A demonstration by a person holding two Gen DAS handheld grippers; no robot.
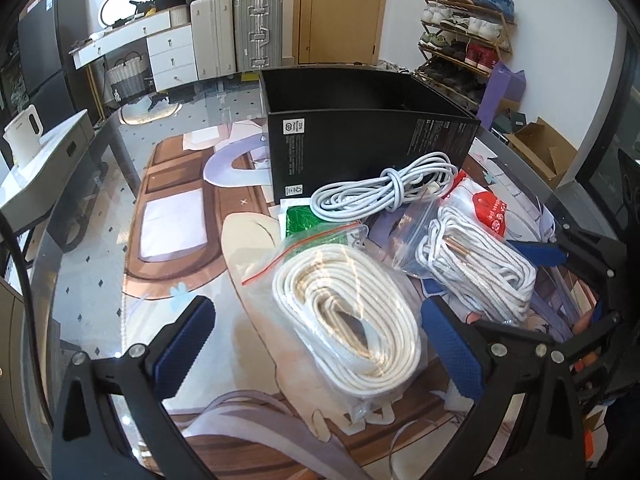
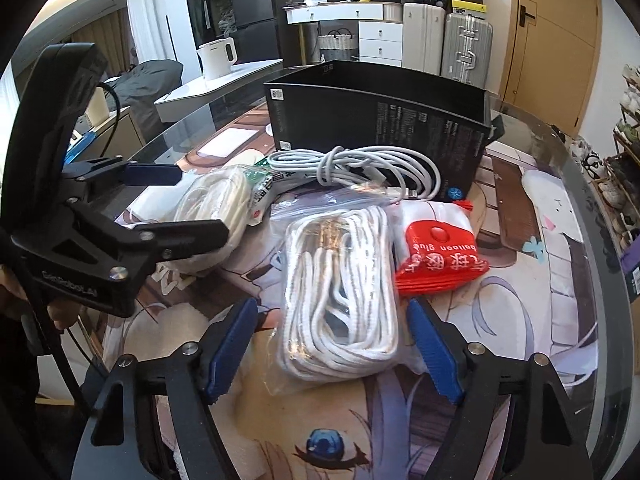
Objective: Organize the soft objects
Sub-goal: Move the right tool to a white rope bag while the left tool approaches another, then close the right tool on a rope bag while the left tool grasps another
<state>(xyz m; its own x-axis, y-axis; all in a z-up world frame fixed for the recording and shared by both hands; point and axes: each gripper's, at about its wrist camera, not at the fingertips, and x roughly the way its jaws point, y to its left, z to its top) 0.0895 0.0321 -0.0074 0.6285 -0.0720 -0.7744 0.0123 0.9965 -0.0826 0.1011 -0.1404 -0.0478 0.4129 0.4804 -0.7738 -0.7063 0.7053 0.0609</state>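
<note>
The left hand-held gripper point(image 1: 320, 344) stood wide, its 2 blue-padded fingers point(image 1: 186, 344) on either side of a clear zip bag of flat cream cord point(image 1: 352, 316), not closing on it. The bag lay on the printed mat point(image 1: 168, 216) that covered the glass counter point(image 1: 80, 300).

The right hand-held gripper point(image 2: 332, 348) was also spread wide, straddling the near end of a second clear bag of coiled white rope point(image 2: 344, 292); whether its pads point(image 2: 434, 354) touched the plastic could not be told. In the right wrist view the left hand-held gripper appeared at the left, its fingers reaching toward the cream cord bag.

Just to the right of the white rope bag lay a red balloon-glue packet point(image 2: 440, 260), touching or slightly overlapping a white item beneath it. Behind both bags rested a knotted bundle of white cable point(image 1: 384, 192), lying against the front wall of an open black box point(image 1: 368, 144) that stood upright on the counter. A green-printed packet point(image 1: 302, 220) peeked out between the cable and the cream cord bag.
</note>
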